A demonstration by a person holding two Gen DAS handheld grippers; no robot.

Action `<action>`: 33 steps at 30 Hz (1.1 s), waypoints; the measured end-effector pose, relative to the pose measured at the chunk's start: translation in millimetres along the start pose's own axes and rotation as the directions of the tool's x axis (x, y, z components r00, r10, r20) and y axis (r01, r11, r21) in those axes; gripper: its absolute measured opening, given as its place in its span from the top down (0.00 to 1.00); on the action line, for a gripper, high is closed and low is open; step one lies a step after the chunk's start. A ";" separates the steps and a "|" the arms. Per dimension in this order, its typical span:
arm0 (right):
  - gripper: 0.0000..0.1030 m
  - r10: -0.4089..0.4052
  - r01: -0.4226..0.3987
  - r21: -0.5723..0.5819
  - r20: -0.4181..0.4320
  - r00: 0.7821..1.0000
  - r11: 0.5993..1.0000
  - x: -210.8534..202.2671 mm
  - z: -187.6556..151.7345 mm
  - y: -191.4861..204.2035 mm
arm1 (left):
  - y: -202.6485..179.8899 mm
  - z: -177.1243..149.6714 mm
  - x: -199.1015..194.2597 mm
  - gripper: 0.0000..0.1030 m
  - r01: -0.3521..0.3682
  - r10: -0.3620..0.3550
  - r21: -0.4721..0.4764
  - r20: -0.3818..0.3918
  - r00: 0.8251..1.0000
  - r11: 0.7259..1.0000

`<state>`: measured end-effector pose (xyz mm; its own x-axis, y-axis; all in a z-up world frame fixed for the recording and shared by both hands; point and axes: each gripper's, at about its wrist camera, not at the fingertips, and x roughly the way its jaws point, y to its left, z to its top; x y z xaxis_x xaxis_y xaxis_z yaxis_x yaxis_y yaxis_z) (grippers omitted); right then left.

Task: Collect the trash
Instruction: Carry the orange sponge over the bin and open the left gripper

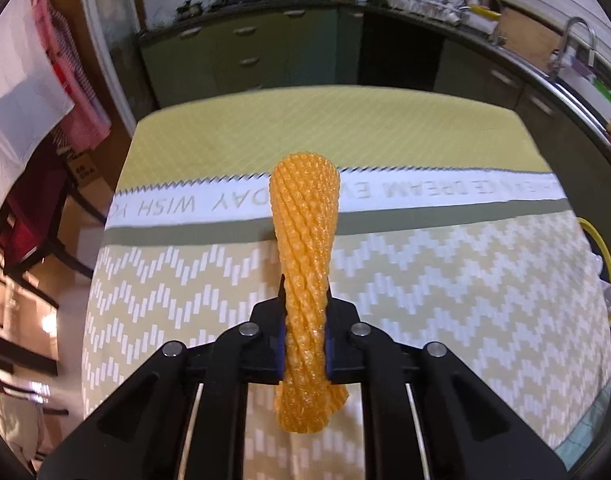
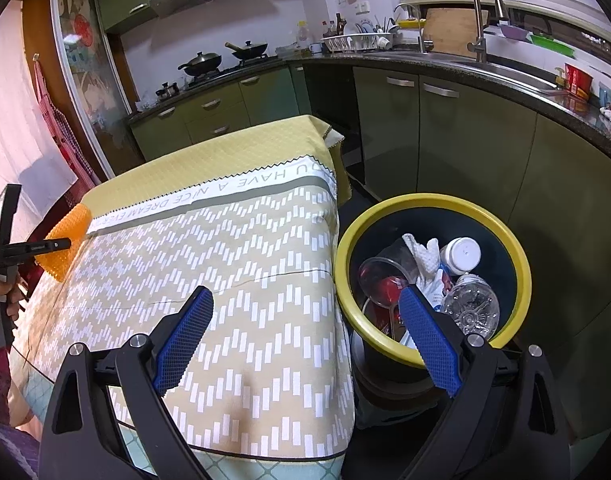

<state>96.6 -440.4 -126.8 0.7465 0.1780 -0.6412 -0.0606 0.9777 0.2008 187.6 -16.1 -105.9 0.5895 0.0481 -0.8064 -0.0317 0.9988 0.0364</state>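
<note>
Grab made, carry to come: left gripper [image 1: 305, 320] clamped on the orange foam net [image 1: 305, 248], pads pinching it near the lower middle so the sleeve narrows to a waist there and flares out above and below. Net poking forward over the desk [image 1: 425, 280], far end above the white lettered stripe of the cloth; hard to say whether that end is touching the cloth or just clear of it. Seen from the right wrist, same net at the desk's far left edge, well apart from the bin [image 2: 385, 216] standing beside the desk's right side. Bin already loaded: white-capped bottle [image 2: 461, 255], clear bottle [image 2: 475, 306], crumpled white wrapper [image 2: 423, 256], a clear cup. Right gripper [image 2: 305, 340] spread wide, nothing between the blue pads, hanging over the desk's near right edge next to the bin rim. Next move, likely: lift, swing across the whole desk to the bin mouth, then release above it. Soft, springy foam, so a light squeeze probably enough.
</note>
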 end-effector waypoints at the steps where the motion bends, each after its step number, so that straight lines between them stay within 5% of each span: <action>1: 0.10 -0.001 0.001 0.000 0.006 1.000 1.000 -2.9 0.2 -0.4 | -6.2 0.1 -9.1 0.88 0.013 -0.014 0.016 0.016 1.000 1.000; 11: 0.10 -0.066 0.065 0.013 0.028 0.997 0.998 -38.9 -8.8 -17.4 | -89.6 10.1 -81.5 0.88 0.158 -0.189 0.228 0.121 0.974 0.961; 15: 0.10 -0.121 0.120 0.044 0.036 0.992 0.992 -60.9 -19.2 -38.2 | -145.0 13.1 -98.9 0.88 0.246 -0.298 0.343 0.107 0.949 0.907; 20: 0.10 -0.188 0.181 0.114 0.055 0.981 0.977 -91.6 -34.9 -73.5 | -236.7 10.6 -103.5 0.88 0.375 -0.437 0.482 0.018 0.899 0.792; 26: 0.10 -0.237 0.222 0.206 0.049 0.970 0.953 -114.4 -58.2 -112.5 | -344.5 7.3 -89.7 0.88 0.469 -0.516 0.575 -0.092 0.851 0.671; 29: 0.10 -0.245 0.229 0.245 0.040 0.969 0.942 -118.4 -68.5 -128.2 | -389.7 5.3 -75.0 0.84 0.474 -0.513 0.599 -0.120 0.850 0.645; 33: 0.10 -0.247 0.230 0.281 0.029 0.968 0.932 -118.9 -78.8 -142.3 | -430.1 4.8 -47.5 0.79 0.457 -0.484 0.607 -0.132 0.865 0.650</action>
<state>-35.7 -591.9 -137.5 0.7574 -0.0728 -0.6489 0.3011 0.9207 0.2481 177.1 -447.9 -80.5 0.4184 -0.4427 -0.7930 0.7388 0.6738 0.0136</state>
